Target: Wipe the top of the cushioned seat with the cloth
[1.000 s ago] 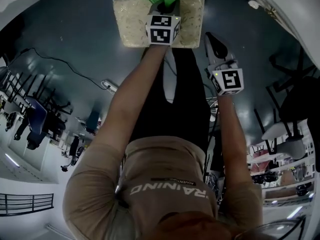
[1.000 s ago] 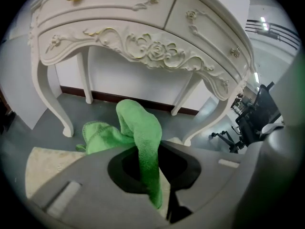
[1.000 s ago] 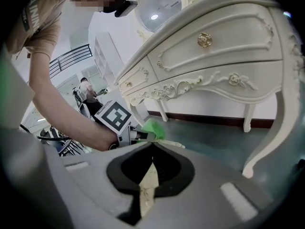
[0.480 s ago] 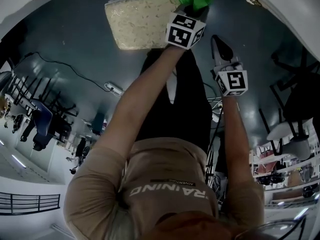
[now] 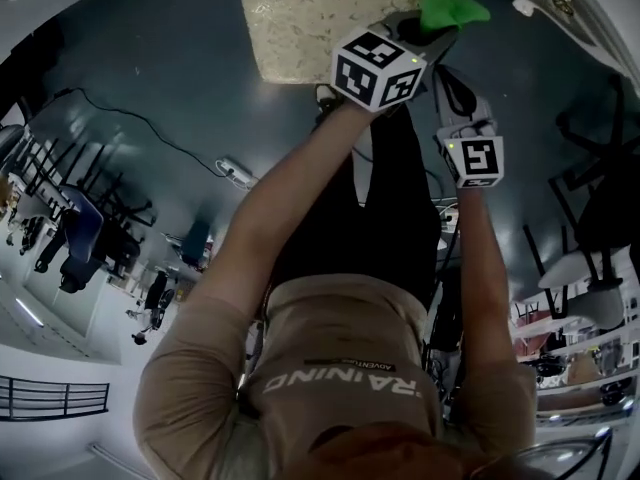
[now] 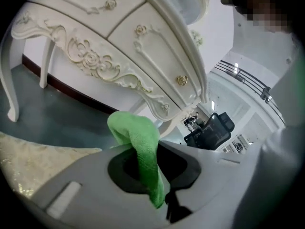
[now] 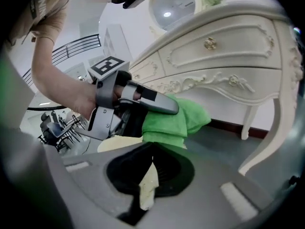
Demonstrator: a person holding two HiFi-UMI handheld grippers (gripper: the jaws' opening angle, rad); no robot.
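Observation:
The cushioned seat (image 5: 320,23), cream with a speckled pattern, lies at the top of the head view. A green cloth (image 5: 450,8) sits at its right edge, partly past it. My left gripper (image 5: 428,30) is shut on the cloth, which bulges out between its jaws (image 6: 138,132). In the left gripper view the seat (image 6: 33,161) shows low on the left. My right gripper (image 5: 452,86) hangs just right of the left one, off the seat, jaws together and holding nothing. In the right gripper view the left gripper (image 7: 177,109) and its cloth (image 7: 181,120) are just ahead.
A white carved dressing table (image 7: 228,56) with curved legs (image 7: 267,128) stands close behind the seat. A cable and power strip (image 5: 235,173) lie on the dark floor. Office chairs (image 5: 70,238) stand at the left, dark chairs (image 5: 590,198) at the right.
My left gripper has swept the green cloth to the right, from the middle of the seat's far side to its right edge. The right gripper has barely moved.

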